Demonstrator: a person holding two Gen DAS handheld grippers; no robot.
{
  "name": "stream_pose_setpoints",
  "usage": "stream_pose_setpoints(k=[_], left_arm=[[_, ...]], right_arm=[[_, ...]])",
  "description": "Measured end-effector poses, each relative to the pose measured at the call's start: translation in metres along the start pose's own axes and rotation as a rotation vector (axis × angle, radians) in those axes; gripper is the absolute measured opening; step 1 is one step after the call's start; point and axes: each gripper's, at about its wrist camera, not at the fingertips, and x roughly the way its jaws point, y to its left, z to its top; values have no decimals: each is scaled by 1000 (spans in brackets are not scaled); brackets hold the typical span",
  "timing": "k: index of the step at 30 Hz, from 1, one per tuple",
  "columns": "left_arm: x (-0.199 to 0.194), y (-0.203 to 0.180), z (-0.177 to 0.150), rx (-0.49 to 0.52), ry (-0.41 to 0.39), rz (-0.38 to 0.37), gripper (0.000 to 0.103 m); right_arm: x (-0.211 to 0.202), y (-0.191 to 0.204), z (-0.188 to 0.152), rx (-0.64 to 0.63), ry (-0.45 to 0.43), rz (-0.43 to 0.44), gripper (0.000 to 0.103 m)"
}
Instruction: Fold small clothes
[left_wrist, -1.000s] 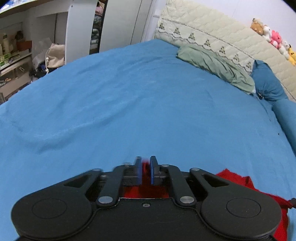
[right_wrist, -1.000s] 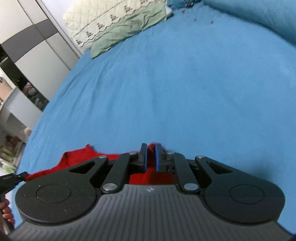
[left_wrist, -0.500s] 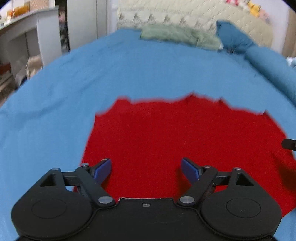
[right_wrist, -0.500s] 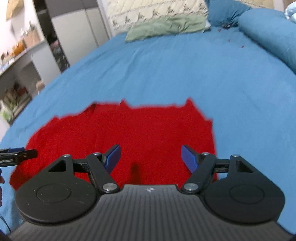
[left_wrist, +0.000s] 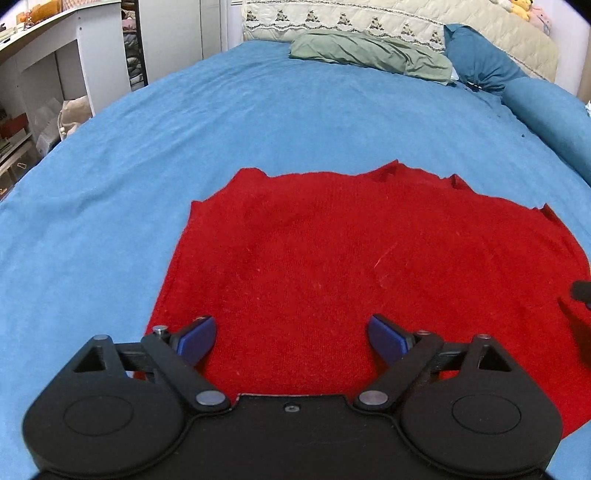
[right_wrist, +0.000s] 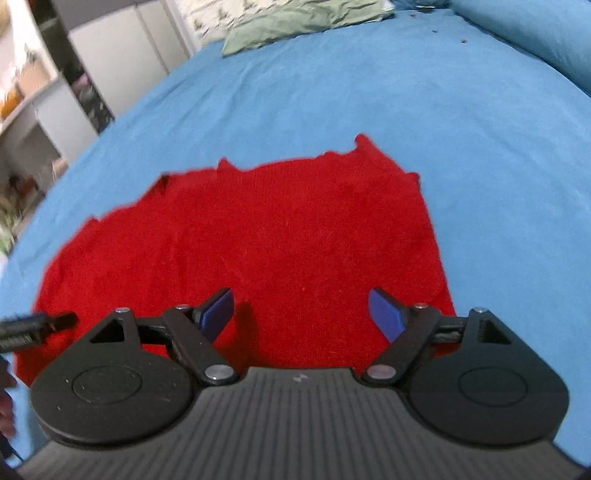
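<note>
Left wrist view looks down over the left gripper (left_wrist: 291, 338), whose blue pads (left_wrist: 195, 339) stand far apart and are spreading wider, with nothing pinched between them; only flat red cloth shows in the gap beneath. The red garment (left_wrist: 332, 258) lies spread on the blue bedsheet (left_wrist: 258, 122), filling the centre and lower right of the frame, its far edge jagged with small points and its left edge running straight down toward the lower left pad. At the right edge of the frame a dark tip of the other tool pokes in over the cloth. Across the top of the frame a green pillow (left_wrist: 369, 59) lies against a quilted cream headboard (left_wrist: 369, 26), with a dark blue pillow (left_wrist: 480, 62) to its right and white shelving (left_wrist: 55, 66) at the upper left. Right wrist view, slightly blurred, shows the right gripper (right_wrist: 301, 314) with its jaws likewise wide and opening, empty, hovering above the near part of the red garment (right_wrist: 277, 229). Here the cloth fills the centre and lower left, its right edge falling straight toward the right pad. A black fingertip of the left gripper (right_wrist: 37, 323) enters at the left edge, over the garment's left side.
</note>
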Motion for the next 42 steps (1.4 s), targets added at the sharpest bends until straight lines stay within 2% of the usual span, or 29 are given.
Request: stream_pose_setpoints(k=[2, 5, 10, 13, 17, 21, 26, 29, 33, 35, 37, 39, 42], left_arm=[[-7, 0, 4, 1, -8, 2, 93], [-24, -8, 10, 24, -42, -10, 93], [-36, -42, 18, 81, -70, -91, 93], [-26, -67, 16, 107, -56, -133, 93], [-7, -94, 7, 144, -29, -148, 93], [12, -102, -1, 148, 9, -127, 93], [19, -103, -6, 165, 4, -129, 97], [23, -101, -6, 149, 21, -126, 103], [27, -103, -8, 140, 23, -119, 103], [27, -103, -9, 145, 20, -118, 103], [29, -101, -8, 136, 26, -123, 103], [30, -99, -6, 127, 38, -131, 103], [31, -98, -1, 143, 58, -138, 103]], right_arm=[[-20, -5, 3, 30, -30, -1, 96], [-52, -11, 3, 9, -84, -45, 96], [-83, -28, -12, -17, -117, -132, 96], [-78, -36, -28, -29, -88, -163, 96], [-69, -45, -50, -30, -76, -165, 96], [-58, -51, -69, -39, -83, -157, 94], [-48, -46, -83, -104, -122, -176, 93], [-43, -36, -87, -154, -132, -184, 85], [-37, -30, -84, -169, -124, -169, 66], [-36, -33, -80, -134, -115, -151, 54], [-38, -37, -76, -88, -104, -129, 35], [-40, -41, -71, -34, -87, -104, 27], [-47, -46, -62, 60, -64, -70, 24]])
